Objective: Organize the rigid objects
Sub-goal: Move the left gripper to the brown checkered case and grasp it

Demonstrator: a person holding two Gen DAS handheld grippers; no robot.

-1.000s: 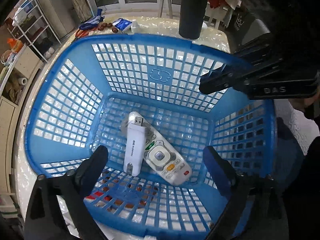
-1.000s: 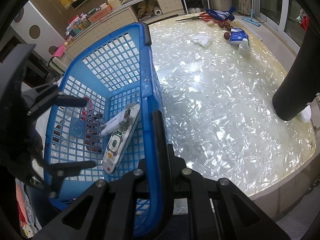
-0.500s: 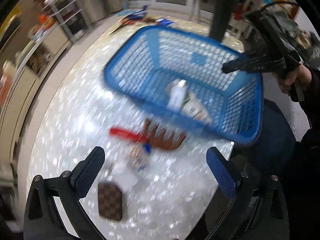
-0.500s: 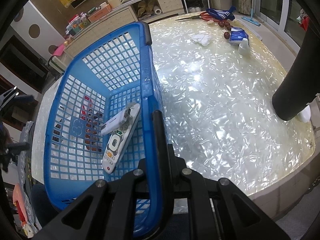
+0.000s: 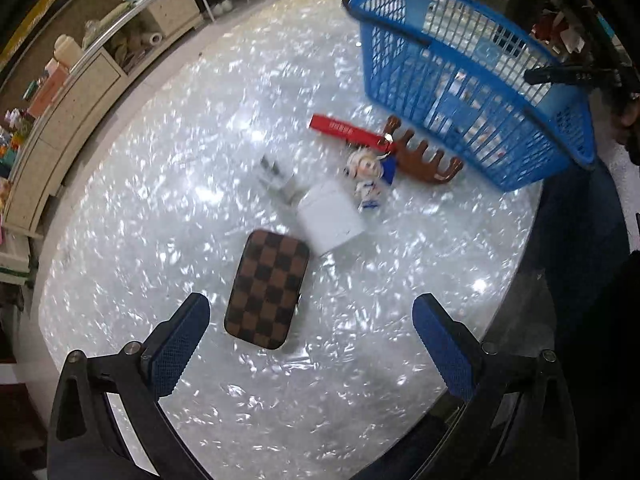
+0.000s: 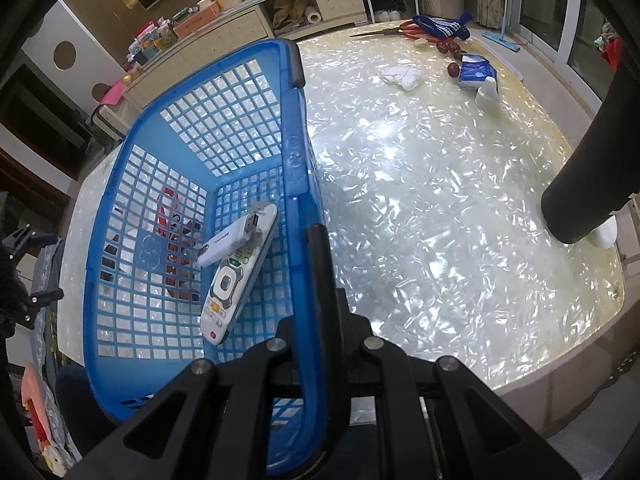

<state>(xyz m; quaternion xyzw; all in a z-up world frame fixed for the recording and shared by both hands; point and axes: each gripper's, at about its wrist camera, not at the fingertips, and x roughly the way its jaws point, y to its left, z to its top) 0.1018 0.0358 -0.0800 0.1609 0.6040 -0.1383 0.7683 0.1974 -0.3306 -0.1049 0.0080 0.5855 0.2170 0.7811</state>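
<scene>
A blue plastic basket [image 6: 296,152] stands on the pearly table and holds a white remote [image 6: 236,276] with a white USB stick [image 6: 230,236] lying across it. My right gripper [image 6: 308,248] is shut on the basket's near rim. In the left wrist view my left gripper [image 5: 312,344] hangs open above the table, its pads either side of a brown checkered case [image 5: 268,288]. Beyond the case lie a white box [image 5: 330,216], a small doll keychain [image 5: 366,172] on a red strap [image 5: 340,128], and a brown antler-shaped piece [image 5: 424,156] beside the basket [image 5: 460,80].
At the table's far end lie scissors [image 6: 384,32], a blue-white cloth [image 6: 440,26], a white cloth [image 6: 402,74], a tissue pack [image 6: 476,70] and a small white bottle [image 6: 486,94]. A black pole [image 6: 588,184] stands at the right edge. Cabinets [image 5: 92,80] line the wall.
My left gripper has left the basket and swung out over the table, now above the checkered case. The right gripper still holds the rim, unmoved.
</scene>
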